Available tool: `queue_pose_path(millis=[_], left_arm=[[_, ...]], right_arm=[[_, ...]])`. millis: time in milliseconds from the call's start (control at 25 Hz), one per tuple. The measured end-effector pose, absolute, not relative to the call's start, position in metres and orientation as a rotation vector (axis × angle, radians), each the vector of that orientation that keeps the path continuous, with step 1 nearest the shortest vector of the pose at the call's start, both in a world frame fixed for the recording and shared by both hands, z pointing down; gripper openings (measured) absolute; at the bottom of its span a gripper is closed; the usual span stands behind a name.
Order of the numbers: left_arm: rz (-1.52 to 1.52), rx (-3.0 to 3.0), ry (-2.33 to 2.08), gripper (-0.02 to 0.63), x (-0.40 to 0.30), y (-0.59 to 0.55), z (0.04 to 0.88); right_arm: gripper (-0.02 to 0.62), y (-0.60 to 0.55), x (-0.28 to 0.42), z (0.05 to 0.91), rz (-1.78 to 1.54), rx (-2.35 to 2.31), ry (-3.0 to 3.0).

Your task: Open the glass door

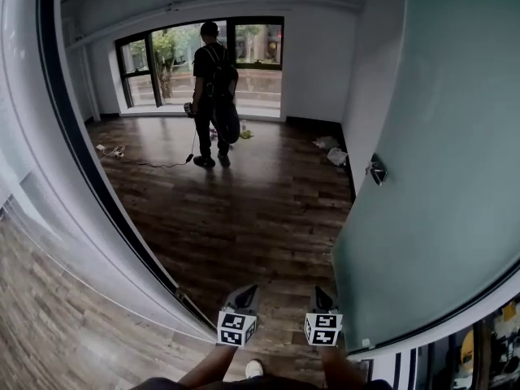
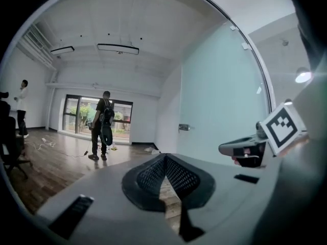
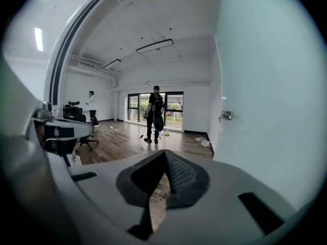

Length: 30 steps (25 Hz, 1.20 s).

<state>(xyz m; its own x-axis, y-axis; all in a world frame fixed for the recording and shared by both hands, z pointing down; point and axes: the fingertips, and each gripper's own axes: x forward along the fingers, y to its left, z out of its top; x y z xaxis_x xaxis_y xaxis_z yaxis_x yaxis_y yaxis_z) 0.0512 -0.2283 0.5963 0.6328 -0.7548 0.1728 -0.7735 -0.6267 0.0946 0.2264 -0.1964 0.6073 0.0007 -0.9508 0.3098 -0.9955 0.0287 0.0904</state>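
The frosted glass door (image 1: pixel 439 177) stands swung open on the right, its metal handle (image 1: pixel 376 170) facing the room. It also fills the right of the left gripper view (image 2: pixel 219 96) and of the right gripper view (image 3: pixel 265 86). My left gripper (image 1: pixel 246 289) and right gripper (image 1: pixel 322 292) are side by side low in the doorway, pointing into the room and apart from the door. The left gripper (image 2: pixel 165 155) is shut with nothing in it. The right gripper (image 3: pixel 164 152) is shut and empty too, with the handle (image 3: pixel 226 116) well ahead of it on the right.
The dark door frame (image 1: pixel 89 177) curves down the left. A person with a backpack (image 1: pixel 213 96) stands on the wood floor before the windows. Cables (image 1: pixel 114 149) and white bags (image 1: pixel 333 153) lie on the floor. An office chair (image 3: pixel 76 119) and another person (image 3: pixel 90 103) are far left.
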Motion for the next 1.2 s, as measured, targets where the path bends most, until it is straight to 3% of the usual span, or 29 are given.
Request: queue_pose_path(millis=[480,1200], left_arm=[[0.138,2.703,-1.285,0.006,0.103,-0.085,0.574],[0.176,2.699,-1.383,0.006,0.025,0.027,0.565]], right_arm=[[0.018,-0.036,0.266,0.585,0.145,2.002,-2.072],[0.017,0.068,0.221,0.567,0.075,2.033,-2.094]])
